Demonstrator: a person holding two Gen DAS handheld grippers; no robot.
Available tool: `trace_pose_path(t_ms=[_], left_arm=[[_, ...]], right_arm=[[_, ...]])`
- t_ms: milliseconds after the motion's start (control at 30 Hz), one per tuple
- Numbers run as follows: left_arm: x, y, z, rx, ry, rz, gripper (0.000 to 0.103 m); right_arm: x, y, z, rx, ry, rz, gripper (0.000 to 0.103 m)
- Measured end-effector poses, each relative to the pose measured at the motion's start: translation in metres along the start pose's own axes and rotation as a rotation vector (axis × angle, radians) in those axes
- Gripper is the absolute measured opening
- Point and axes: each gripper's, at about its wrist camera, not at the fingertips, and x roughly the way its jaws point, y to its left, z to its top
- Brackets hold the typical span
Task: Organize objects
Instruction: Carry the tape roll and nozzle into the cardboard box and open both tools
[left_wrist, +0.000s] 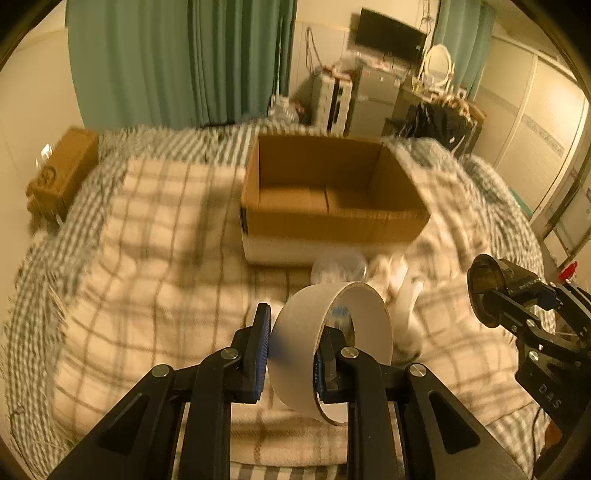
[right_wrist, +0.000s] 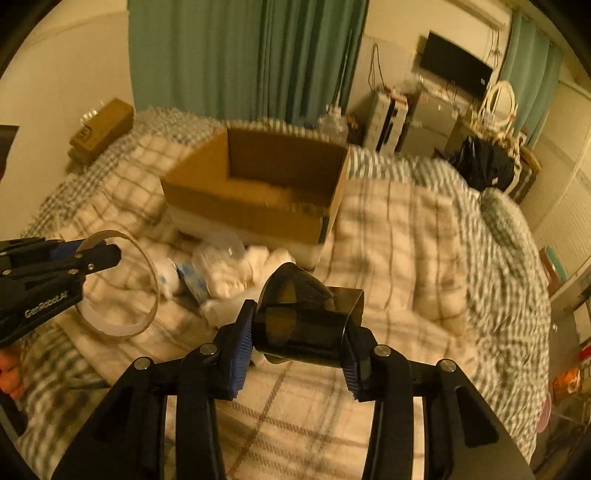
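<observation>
My left gripper (left_wrist: 293, 354) is shut on the wall of a white tape roll (left_wrist: 306, 347) and holds it above the bed; it also shows in the right wrist view (right_wrist: 122, 291). My right gripper (right_wrist: 299, 347) is shut on a dark translucent cup (right_wrist: 295, 317), lying sideways in the jaws; the cup also shows in the left wrist view (left_wrist: 487, 291). An open empty cardboard box (left_wrist: 332, 192) stands on the bed ahead of both grippers, also in the right wrist view (right_wrist: 258, 188).
A plaid blanket (left_wrist: 159, 229) covers the bed. White cloths, a clear plastic container (right_wrist: 221, 251) and a small blue-labelled item (right_wrist: 192, 284) lie in front of the box. A brown box (left_wrist: 62, 173) sits at the bed's far left. Cluttered furniture stands beyond.
</observation>
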Motion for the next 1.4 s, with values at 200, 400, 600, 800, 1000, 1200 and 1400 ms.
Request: trace_pose_path(t_ms=[200,400,600,800,1000,1200,1400], left_arm=[[-0.025,-0.001,0.050,0.011,-0.098,0.007,0.019],[-0.021,-0.002,0.103,0.018,-0.161,0.014,0.019],[0.024,0.000,0.147,0.011,-0.150,0.034,0.019],[0.077,0.001,0.164,0.017,-0.114,0.041,0.019],[0.123,0.001,0.160,0.034,-0.060,0.042,0.019],[0.147,0.000,0.149,0.044,-0.016,0.000,0.022],[0.142,-0.006,0.140,0.060,0.012,-0.028,0.083]], right_arm=[[-0.036,0.001,0.040,-0.041,-0.101,0.009,0.041],[-0.040,0.006,0.095,-0.070,-0.174,0.059,0.041],[-0.004,0.003,0.144,-0.059,-0.184,0.114,0.041],[0.055,-0.007,0.173,-0.033,-0.139,0.154,0.041],[0.112,-0.017,0.177,-0.002,-0.069,0.189,0.041],[0.138,-0.024,0.168,0.034,-0.042,0.211,0.041],[0.131,-0.033,0.167,0.068,-0.038,0.199,0.069]])
